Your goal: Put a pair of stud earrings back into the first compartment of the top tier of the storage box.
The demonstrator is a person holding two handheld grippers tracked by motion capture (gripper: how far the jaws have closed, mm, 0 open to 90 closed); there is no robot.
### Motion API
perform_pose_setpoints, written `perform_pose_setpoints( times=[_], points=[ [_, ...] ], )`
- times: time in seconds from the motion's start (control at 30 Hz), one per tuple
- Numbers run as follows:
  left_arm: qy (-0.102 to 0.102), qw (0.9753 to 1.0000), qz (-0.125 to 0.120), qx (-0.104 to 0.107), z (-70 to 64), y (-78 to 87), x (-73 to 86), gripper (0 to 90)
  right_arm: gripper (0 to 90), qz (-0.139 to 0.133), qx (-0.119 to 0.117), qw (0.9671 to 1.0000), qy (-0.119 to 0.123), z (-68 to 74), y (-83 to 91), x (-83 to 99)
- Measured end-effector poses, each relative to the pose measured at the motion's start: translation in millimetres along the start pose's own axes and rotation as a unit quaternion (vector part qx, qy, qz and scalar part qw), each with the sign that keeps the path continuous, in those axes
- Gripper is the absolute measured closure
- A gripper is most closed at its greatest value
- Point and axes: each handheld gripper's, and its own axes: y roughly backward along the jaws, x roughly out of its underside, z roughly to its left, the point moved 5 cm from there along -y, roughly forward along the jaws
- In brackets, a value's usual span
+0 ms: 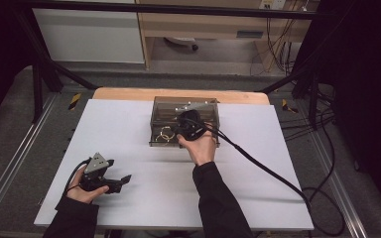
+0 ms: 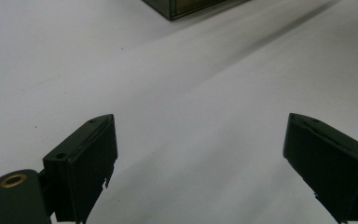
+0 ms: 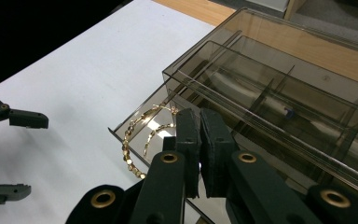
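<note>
A smoky see-through organiser box [image 1: 164, 105] [image 3: 279, 60] stands at the back middle of the white table, its low drawer [image 1: 155, 142] [image 3: 135, 122] pulled toward me. Gold beaded hoops [image 1: 166, 134] [image 3: 133, 142] lie in the drawer. My right gripper [image 1: 177, 131] [image 3: 198, 122] is shut, its tips down in the drawer beside the hoops; whether it pinches one is hidden. My left gripper [image 1: 123, 182] [image 2: 200, 140] rests near the front left of the table, open, with nothing between its fingers. It also shows in the right gripper view [image 3: 14, 156].
The box's upper tray [image 3: 307, 107] is split into several narrow compartments. A corner of the box [image 2: 186, 7] shows far ahead of the left gripper. The right gripper's cable [image 1: 268, 171] trails over the table's right side. A wooden strip [image 1: 129, 93] lies behind the white sheet.
</note>
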Motion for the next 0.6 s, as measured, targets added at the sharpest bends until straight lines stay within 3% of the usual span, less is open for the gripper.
perform_pose_setpoints(
  times=[0.6],
  points=[
    [0.0, 1.0, -0.001, 0.0, -0.1, 0.4, -0.2, 9.8, 86.9, 0.002, 0.006, 1.0, 0.0, 0.4, -23.9, 1.2]
  ],
)
